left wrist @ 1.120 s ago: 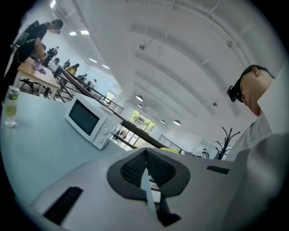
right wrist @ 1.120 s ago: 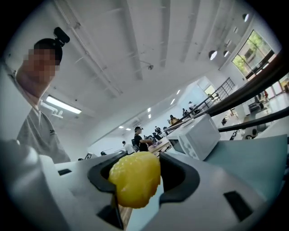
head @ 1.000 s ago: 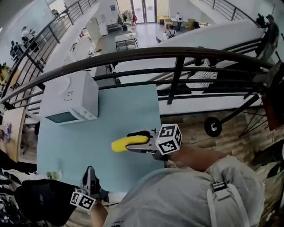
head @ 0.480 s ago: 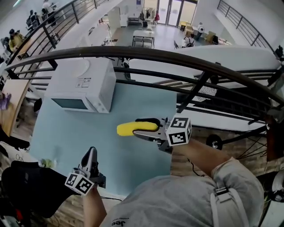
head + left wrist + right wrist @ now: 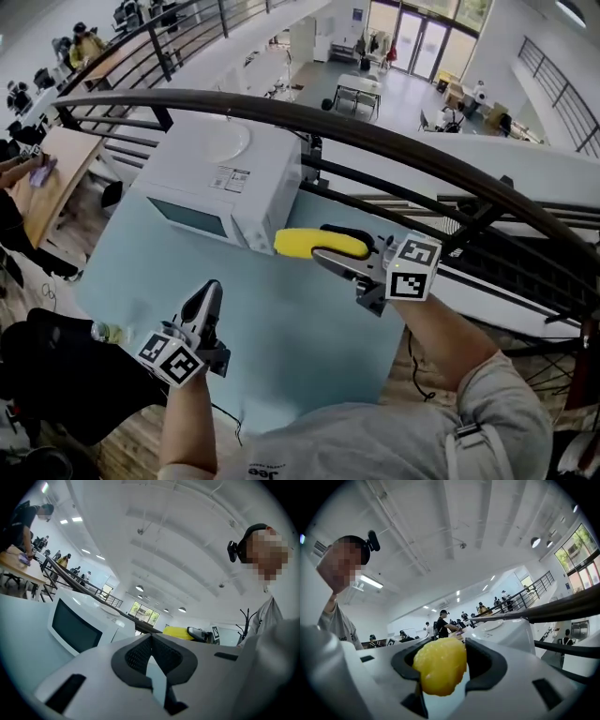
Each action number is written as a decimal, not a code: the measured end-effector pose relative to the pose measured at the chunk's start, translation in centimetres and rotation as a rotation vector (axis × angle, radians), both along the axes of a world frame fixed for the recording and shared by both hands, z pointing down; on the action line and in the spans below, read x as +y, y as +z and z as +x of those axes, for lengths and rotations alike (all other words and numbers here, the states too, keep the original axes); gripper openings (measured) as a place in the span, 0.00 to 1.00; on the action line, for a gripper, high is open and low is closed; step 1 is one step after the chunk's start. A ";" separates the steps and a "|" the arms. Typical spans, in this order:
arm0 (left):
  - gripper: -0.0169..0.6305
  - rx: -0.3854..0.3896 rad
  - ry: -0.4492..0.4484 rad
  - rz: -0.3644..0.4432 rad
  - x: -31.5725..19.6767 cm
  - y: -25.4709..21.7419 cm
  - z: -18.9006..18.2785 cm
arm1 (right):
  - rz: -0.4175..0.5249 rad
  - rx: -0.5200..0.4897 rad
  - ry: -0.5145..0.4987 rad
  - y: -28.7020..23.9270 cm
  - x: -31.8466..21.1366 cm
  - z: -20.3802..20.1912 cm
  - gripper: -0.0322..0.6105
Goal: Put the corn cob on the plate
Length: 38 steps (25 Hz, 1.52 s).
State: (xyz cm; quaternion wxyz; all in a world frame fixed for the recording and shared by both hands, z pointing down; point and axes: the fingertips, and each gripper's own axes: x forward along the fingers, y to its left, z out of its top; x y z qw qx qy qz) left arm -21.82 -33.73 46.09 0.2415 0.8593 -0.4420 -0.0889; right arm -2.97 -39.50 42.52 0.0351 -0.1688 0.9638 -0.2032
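Note:
My right gripper [image 5: 323,247] is shut on a yellow corn cob [image 5: 300,243] and holds it level above the light blue table [image 5: 291,347]. The cob's tip is close to the front right corner of a white microwave [image 5: 220,183]. A white plate [image 5: 225,141] lies on top of that microwave. In the right gripper view the cob [image 5: 439,665] fills the space between the dark pads, with the plate [image 5: 493,625] beyond it. My left gripper [image 5: 208,298] is lower left, over the table's near part, its jaws together and holding nothing. The left gripper view also shows the cob [image 5: 176,632].
A dark metal railing [image 5: 394,141] runs behind the table and the microwave, with a drop to a lower floor beyond. A small clear bottle [image 5: 106,332] stands at the table's left edge beside a black object [image 5: 56,384]. People sit at desks far left.
Both grippers have moved across the table toward the microwave. The cob has travelled with the right gripper and now sits near the microwave's front corner. The grip is unchanged.

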 end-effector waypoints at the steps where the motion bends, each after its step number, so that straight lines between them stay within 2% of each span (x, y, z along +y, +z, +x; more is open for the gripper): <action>1: 0.04 0.000 -0.007 0.005 -0.8 -0.1 -0.3 | 0.008 -0.001 0.001 -0.1 -1.0 -0.3 0.41; 13: 0.04 -0.027 -0.099 0.019 -9.0 -0.9 -3.9 | 0.115 0.070 -0.020 -1.5 -11.6 -6.4 0.41; 20: 0.04 -0.072 -0.128 0.036 -13.4 -0.6 -6.3 | 0.171 0.131 -0.017 -1.9 -17.8 -10.3 0.41; 25: 0.04 -0.090 -0.134 0.031 -15.5 -0.3 -7.0 | 0.224 0.230 -0.036 -1.8 -21.6 -13.8 0.41; 32: 0.04 -0.108 -0.149 0.034 -17.4 -0.1 -8.1 | 0.239 0.333 -0.051 -1.2 -26.7 -17.9 0.41; 38: 0.04 -0.177 -0.164 0.065 -20.1 -1.1 -9.0 | 0.258 0.415 -0.044 -0.1 -30.1 -21.3 0.41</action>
